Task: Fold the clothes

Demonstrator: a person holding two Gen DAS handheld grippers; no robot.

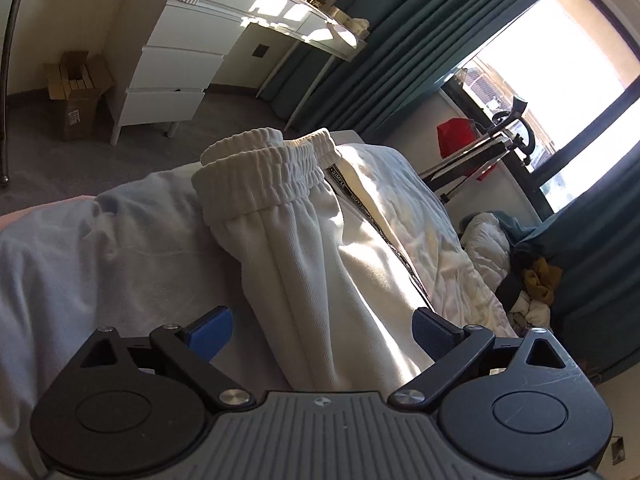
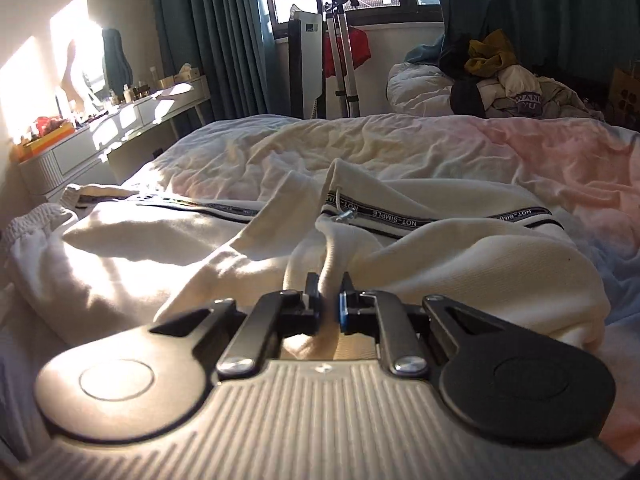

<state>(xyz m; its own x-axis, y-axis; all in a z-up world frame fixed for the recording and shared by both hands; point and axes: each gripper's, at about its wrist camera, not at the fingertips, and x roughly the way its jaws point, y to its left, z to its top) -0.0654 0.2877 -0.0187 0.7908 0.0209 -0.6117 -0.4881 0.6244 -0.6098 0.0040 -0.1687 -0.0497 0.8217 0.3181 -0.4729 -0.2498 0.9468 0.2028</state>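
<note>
The right tongs (image 2: 329, 286) pinch a fold of the cream trousers (image 2: 208, 248), which lie spread on the bed (image 2: 460, 148). The left tongs (image 1: 322, 330) gape wide over one trouser leg, its elastic waistband (image 1: 260, 172) beyond.

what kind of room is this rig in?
Almost certainly a bedroom in a home. The cream garment lies on a bed with rumpled sheets, a white dressing table with bottles stands by the wall, and green curtains frame the window.
</note>
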